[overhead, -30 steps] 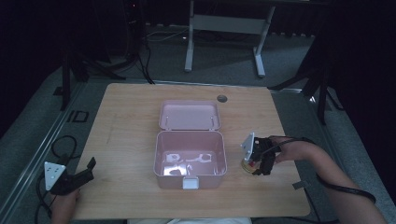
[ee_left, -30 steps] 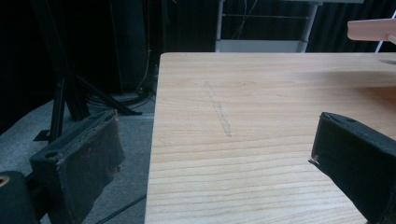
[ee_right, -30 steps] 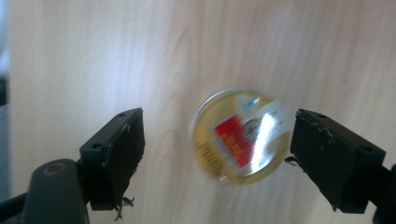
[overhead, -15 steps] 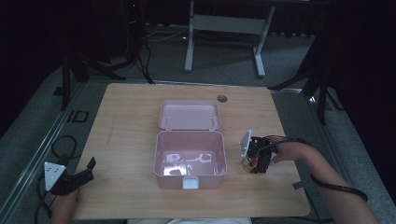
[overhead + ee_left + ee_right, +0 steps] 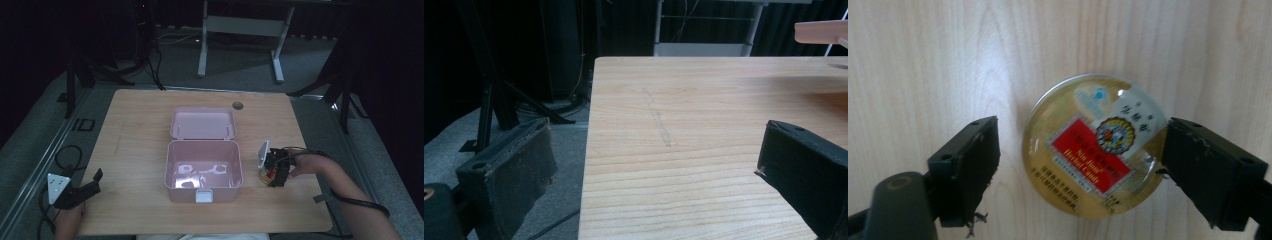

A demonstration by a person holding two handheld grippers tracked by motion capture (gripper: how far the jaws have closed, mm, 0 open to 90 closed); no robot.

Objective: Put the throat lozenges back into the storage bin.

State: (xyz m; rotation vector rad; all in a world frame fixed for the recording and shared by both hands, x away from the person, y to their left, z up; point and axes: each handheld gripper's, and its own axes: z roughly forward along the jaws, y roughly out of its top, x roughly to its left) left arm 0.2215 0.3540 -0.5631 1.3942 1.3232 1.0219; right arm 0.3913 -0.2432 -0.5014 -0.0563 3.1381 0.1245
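A round gold tin [image 5: 1095, 145] with a red label lies flat on the wooden table [image 5: 135, 130], right of the open pink box [image 5: 171, 172]. My right gripper [image 5: 1082, 160] points straight down over it, with the tin between its jaws. The left jaw stands clear of the tin and the right jaw is at its rim. These jaws have just been opening. In the high view the right gripper [image 5: 272, 172] covers most of the tin [image 5: 264, 175]. My left gripper [image 5: 85, 190] rests at the table's near left corner, open and holding nothing.
The pink box's lid [image 5: 202, 123] lies folded back behind it, and pale items lie inside on its floor. A small round hole [image 5: 237, 105] marks the table's far side. In the left gripper view [image 5: 654, 175] bare wood stretches ahead.
My right gripper has sunk a little closer to the table around the tin, and its jaws stand wider. The left gripper has stayed put.
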